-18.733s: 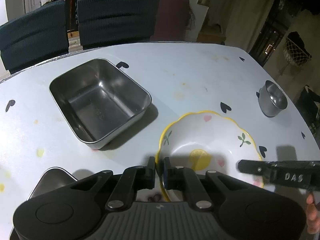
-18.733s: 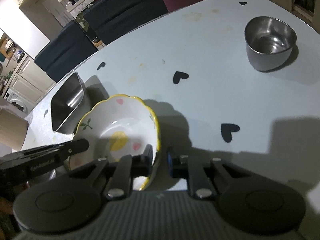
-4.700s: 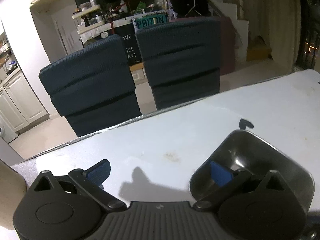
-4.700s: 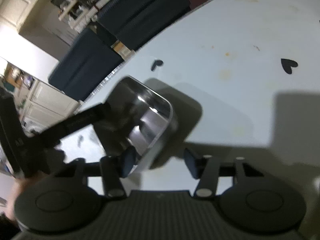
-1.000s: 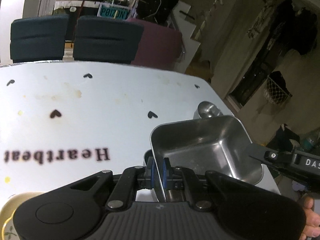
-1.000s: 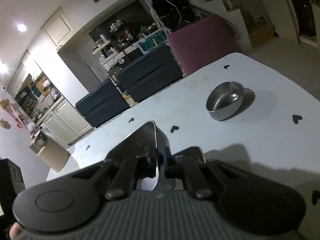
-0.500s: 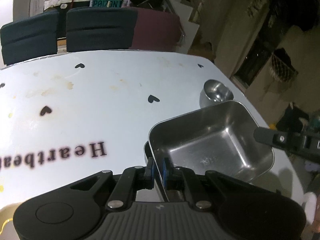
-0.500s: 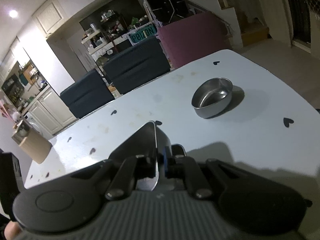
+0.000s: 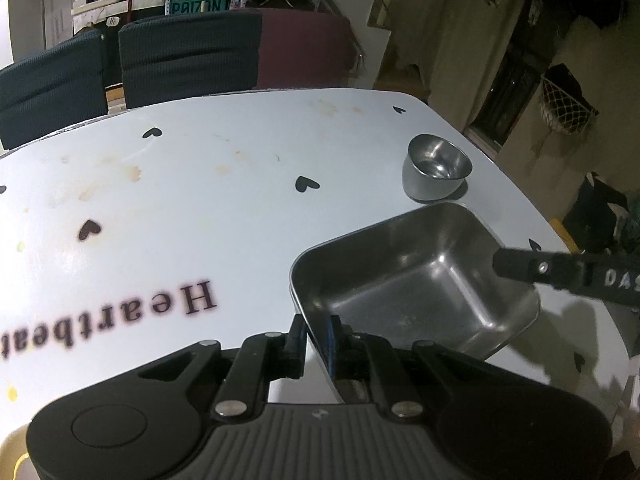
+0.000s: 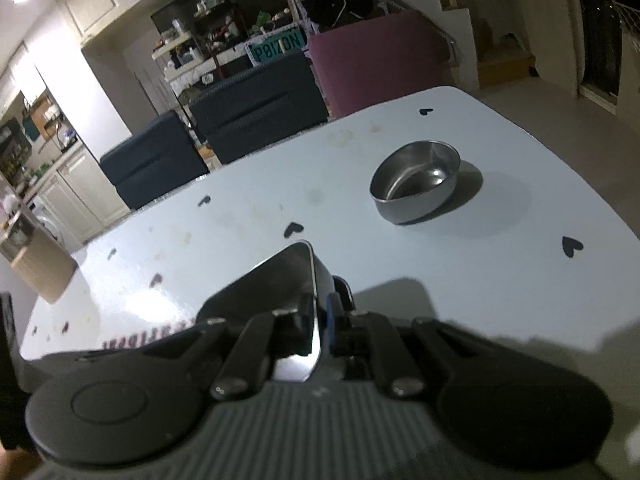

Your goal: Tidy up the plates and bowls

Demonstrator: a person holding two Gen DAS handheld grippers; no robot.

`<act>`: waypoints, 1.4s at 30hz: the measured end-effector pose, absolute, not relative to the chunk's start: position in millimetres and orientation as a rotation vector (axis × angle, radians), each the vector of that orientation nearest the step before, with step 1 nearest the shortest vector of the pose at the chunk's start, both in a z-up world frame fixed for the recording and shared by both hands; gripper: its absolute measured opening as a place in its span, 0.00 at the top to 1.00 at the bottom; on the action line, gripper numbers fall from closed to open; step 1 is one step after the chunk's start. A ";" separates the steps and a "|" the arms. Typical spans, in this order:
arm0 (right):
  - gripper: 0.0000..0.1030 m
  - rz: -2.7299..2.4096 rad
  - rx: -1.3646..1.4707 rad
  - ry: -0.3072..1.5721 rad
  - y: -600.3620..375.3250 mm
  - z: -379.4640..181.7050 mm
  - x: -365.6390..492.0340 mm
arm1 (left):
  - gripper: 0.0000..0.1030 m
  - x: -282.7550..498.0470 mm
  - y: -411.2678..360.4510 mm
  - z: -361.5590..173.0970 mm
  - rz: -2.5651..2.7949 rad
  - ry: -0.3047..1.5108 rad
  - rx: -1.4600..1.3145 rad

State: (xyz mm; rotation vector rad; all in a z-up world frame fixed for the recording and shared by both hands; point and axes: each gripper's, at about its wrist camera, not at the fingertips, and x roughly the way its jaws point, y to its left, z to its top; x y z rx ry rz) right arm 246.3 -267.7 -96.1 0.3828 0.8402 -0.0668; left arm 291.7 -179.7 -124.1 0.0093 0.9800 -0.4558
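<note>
A rectangular steel tray [image 9: 408, 284] rests on the white table [image 9: 200, 200] near its right edge. A second rim shows just under the tray's left side. My left gripper [image 9: 314, 332] clamps the tray's near-left wall, and its jaws are opening slightly with the wall still between the pads. My right gripper [image 10: 320, 320] is shut on the opposite wall of the tray [image 10: 280, 280]. In the left wrist view, one of the right gripper's fingers [image 9: 560, 272] reaches over the tray's right rim. A small round steel bowl [image 9: 436, 168] [image 10: 416, 188] stands apart, beyond the tray.
The table's right edge [image 9: 540, 216] runs close behind the tray. A yellow-rimmed bowl [image 9: 12, 460] peeks in at the lower left. Dark chairs [image 9: 188, 56] and a maroon one [image 9: 308, 52] line the far side. A tan box [image 10: 40, 264] sits at the table's left end.
Both grippers lowered the steel tray and leveled it onto the table. The small steel bowl now appears farther up in both views.
</note>
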 end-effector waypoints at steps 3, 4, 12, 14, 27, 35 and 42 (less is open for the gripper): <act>0.92 -0.069 0.357 0.864 -267.3 -100.2 249.0 | 0.90 291.9 -178.9 -124.4 -0.462 0.977 0.010; 0.93 -0.071 0.346 0.871 -266.9 -101.3 249.9 | 0.90 292.3 -179.1 -124.7 -0.463 0.976 0.012; 0.93 -0.084 0.301 0.918 -265.7 -108.0 255.7 | 0.89 290.9 -182.6 -125.3 -0.473 0.969 0.040; 0.93 -0.087 0.290 0.923 -264.8 -107.9 257.0 | 0.89 291.4 -182.7 -125.5 -0.471 0.971 0.043; 0.96 -0.105 0.280 0.980 -266.9 -116.9 260.0 | 0.87 293.6 -181.6 -127.3 -0.479 0.995 0.055; 0.96 -0.102 0.293 0.993 -270.0 -120.9 264.5 | 0.85 294.5 -179.4 -129.3 -0.480 1.013 0.046; 0.89 -0.111 0.287 1.030 -273.2 -128.9 267.5 | 0.84 297.2 -175.0 -128.0 -0.478 1.029 0.005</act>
